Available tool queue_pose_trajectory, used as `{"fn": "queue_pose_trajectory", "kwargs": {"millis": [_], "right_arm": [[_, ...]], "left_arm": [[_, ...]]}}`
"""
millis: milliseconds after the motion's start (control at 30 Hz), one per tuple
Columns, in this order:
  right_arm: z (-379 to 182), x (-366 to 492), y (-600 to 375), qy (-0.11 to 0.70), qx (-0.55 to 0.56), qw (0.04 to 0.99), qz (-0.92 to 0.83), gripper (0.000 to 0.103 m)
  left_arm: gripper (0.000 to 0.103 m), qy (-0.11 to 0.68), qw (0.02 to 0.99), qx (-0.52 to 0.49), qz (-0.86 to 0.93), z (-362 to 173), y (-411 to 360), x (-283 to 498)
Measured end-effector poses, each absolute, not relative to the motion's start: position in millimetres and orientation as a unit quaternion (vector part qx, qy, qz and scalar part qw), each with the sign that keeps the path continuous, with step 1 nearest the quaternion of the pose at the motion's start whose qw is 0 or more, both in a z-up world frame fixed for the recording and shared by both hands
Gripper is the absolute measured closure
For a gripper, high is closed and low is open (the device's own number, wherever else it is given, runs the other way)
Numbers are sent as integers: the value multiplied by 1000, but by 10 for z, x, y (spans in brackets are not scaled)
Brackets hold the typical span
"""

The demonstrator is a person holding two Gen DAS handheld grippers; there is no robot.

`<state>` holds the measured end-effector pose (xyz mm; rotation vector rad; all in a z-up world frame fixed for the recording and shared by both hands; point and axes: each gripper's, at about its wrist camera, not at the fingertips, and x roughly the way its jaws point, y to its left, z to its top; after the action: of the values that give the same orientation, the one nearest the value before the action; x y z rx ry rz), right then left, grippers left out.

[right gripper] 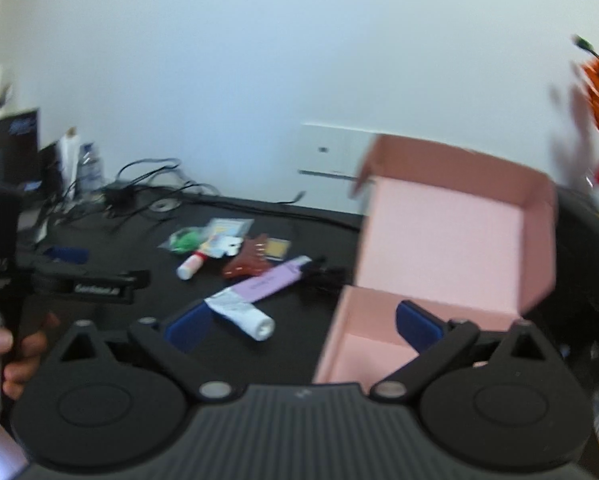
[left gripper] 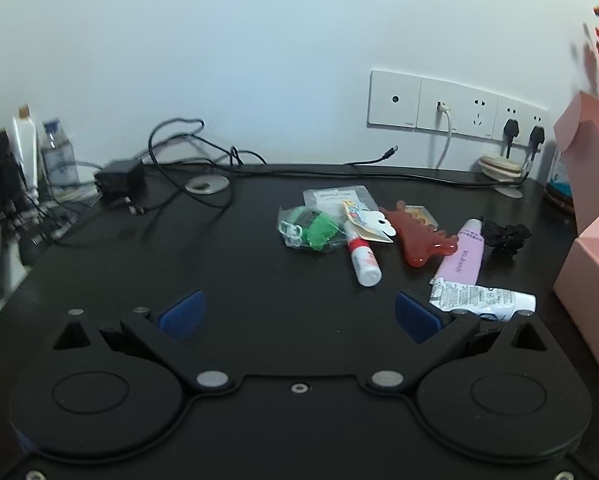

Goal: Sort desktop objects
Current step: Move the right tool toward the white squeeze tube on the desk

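a cluster of small desktop objects lies on the black desk (left gripper: 259, 264), near its back half and left of an open pink box (right gripper: 439, 240). the lilac tube (left gripper: 461, 256) carries script lettering that seems to read "ms.brandy", though it is soft; beside it lie a crinkled white tube (left gripper: 481, 298) covered in fine print too small to read, a white bottle with a red band (left gripper: 361, 258) under a printed card tag (left gripper: 365, 222), a green item in a clear bag (left gripper: 309, 228), a flat clear packet (left gripper: 337, 198) with an unreadable label, a translucent red comb-shaped piece (left gripper: 417, 240) and a black scrunchie (left gripper: 505, 234). the pink box stands with its lid flipped up, its interior bare in the right wrist view

the left gripper (left gripper: 299, 312) hovers over the desk, blue pads spread wide, nothing between them. the right gripper (right gripper: 303, 324) is likewise spread wide and holds nothing; the white tube's cap end and the box's front wall sit in the gap, untouched

behind, a wall socket panel (left gripper: 455, 106) holds two black plugs and a white cable; black cables (left gripper: 187, 160) and an adapter trail to the left. a hand (right gripper: 15, 350) grips the other tool's handle at the right wrist view's left edge
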<state>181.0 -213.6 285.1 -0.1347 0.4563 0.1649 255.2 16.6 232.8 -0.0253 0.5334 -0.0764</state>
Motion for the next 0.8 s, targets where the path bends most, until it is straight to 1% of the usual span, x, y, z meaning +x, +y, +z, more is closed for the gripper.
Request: {"fn": "queue_pose_trajectory", "kwargs": {"millis": [167,433,467,500,567,800], "right_arm": [[2834,1952,-1916,230,-124,959,114,13],[2716,2154,-1568,244,-207,928,191,29],[2692,2187,-1535,247,-214,924,196,32],[2669,2216,-1515,251,-217,922,198,36],[2616,2282,-1489,261,-218,919,201,38],[2499,2414,-1516,286,-187,915,216,40]], "left_arm": [[0,268,961,-51,-37,2307,278,2557],[0,275,958,-72,-34,2285,339,2579],[0,278,957,-79,-33,2278,360,2591],[0,280,956,-86,-32,2272,380,2600],[0,283,954,-95,-31,2262,414,2608],[0,276,956,-94,-28,2272,415,2586]]}}
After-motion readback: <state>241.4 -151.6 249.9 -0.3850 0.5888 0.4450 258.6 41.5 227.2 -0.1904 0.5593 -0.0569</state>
